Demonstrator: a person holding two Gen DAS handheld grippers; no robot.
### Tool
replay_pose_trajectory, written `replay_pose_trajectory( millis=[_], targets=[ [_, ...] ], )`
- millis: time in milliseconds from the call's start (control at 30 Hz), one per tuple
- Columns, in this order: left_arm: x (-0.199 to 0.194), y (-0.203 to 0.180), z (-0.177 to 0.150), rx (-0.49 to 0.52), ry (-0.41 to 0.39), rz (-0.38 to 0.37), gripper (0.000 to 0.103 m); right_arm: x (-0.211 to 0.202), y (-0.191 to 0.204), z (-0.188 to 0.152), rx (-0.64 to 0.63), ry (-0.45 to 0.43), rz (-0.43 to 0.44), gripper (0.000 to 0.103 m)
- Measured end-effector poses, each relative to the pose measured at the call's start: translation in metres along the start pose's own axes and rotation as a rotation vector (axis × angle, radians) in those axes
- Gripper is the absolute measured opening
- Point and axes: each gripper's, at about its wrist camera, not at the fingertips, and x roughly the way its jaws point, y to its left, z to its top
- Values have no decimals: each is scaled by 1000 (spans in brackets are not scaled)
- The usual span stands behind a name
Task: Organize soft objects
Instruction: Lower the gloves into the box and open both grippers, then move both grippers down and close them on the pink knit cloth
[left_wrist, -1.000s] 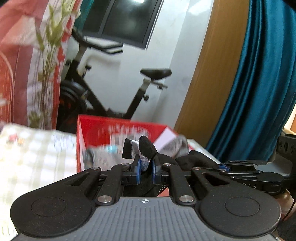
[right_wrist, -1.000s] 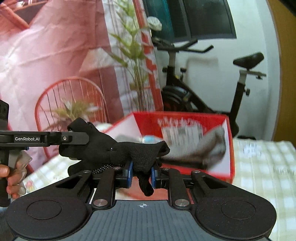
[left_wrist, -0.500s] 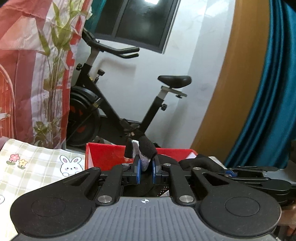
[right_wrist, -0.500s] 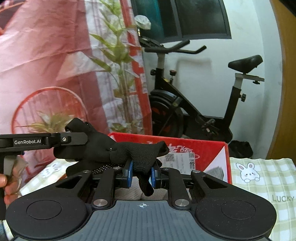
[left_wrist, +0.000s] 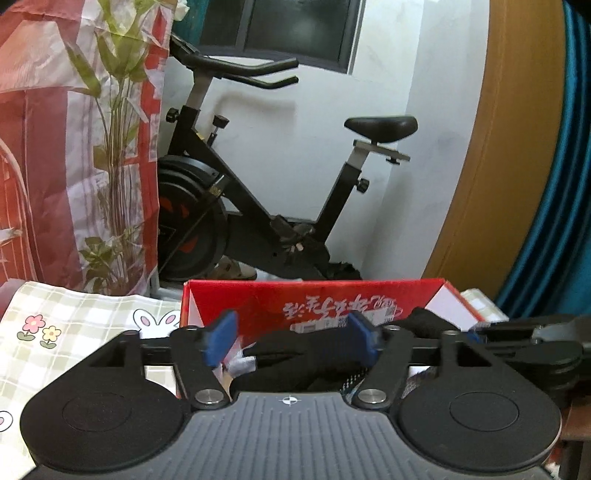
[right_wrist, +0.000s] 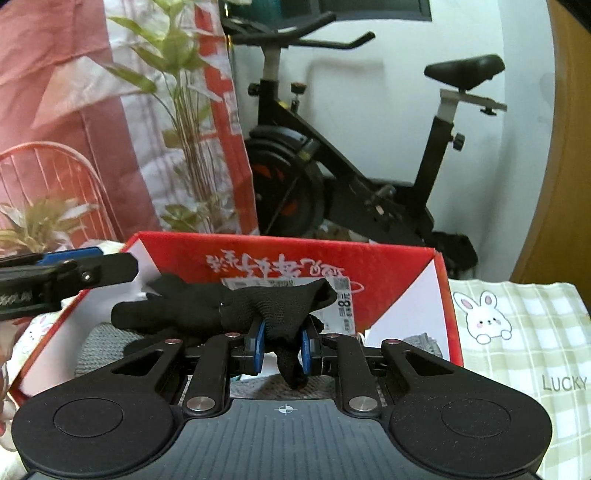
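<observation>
Glove (right_wrist: 229, 306), black, pinched in right tongs (right_wrist: 282, 345) over red box (right_wrist: 399, 266), centre frame. Left tongs (left_wrist: 291, 338) opening wide, glove lying loose between the pads. Bunny-check cloth (right_wrist: 517, 332) on counter; exercise bike (left_wrist: 258, 206) behind by white wall.

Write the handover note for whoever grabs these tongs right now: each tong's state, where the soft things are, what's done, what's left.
Left tongs: jaws opening, pads clear of the black glove, which hangs over the red box.
Right tongs: shut on the glove's other end.
In the box: a grey knit item lies on the bottom.
Done: glove carried over the box, left grip let go.
Left: open the right tongs so the glove drops in, then probably check the checked tablecloth for more.
</observation>
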Motion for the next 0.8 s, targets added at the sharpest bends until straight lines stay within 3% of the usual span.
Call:
replay_pose_trajectory(
  millis=[133, 167, 233, 300, 800],
  targets=[
    [-2, 0, 0, 5, 10, 15, 95, -1, 4, 2, -18, -7, -11, 34],
    [-4, 0, 1, 6, 11, 14, 96, -3, 5, 2, -23, -11, -14, 36],
    [-9, -1, 1, 10, 18, 10, 98, -6, 7, 1, -32, -11, -21, 50],
    [-13, -3, 0, 15, 26, 12, 98, -12, 8, -1, -49, -19, -31, 55],
    [-88, -18, -30, 41, 58, 13, 99, -94, 20, -30, -75, -55, 25, 56]
  ],
)
